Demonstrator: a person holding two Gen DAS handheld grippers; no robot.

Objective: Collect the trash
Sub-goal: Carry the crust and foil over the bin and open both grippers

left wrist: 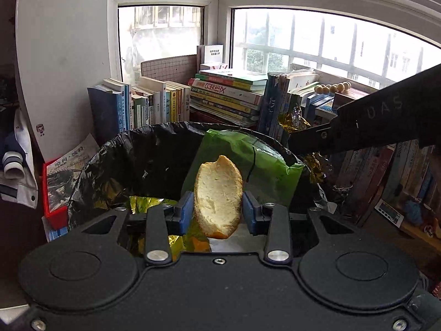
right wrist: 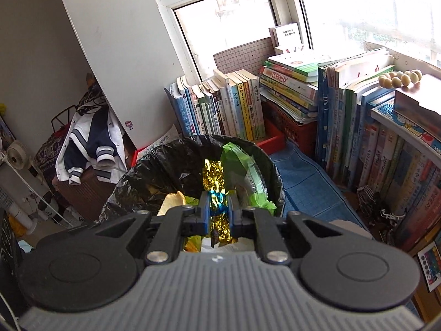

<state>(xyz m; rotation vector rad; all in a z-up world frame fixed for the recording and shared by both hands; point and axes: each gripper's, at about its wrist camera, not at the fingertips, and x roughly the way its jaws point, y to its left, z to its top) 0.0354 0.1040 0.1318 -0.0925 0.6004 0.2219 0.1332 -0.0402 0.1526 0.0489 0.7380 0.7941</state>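
Peel, a pale piece of citrus rind, sits upright mid-frame in the left gripper, blue pads clamped on both its sides, right above the black-lined bin. Right gripper is pinched tight on a crinkly gold foil wrapper over the same bin, next to a green snack bag lying inside. Books are stacked behind.

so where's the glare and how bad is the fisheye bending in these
Left wrist view: windows blown out, backlighting the peel; frames bow. Right wrist view: window overexposed, gold foil wrapper glints, books lean at the edge.
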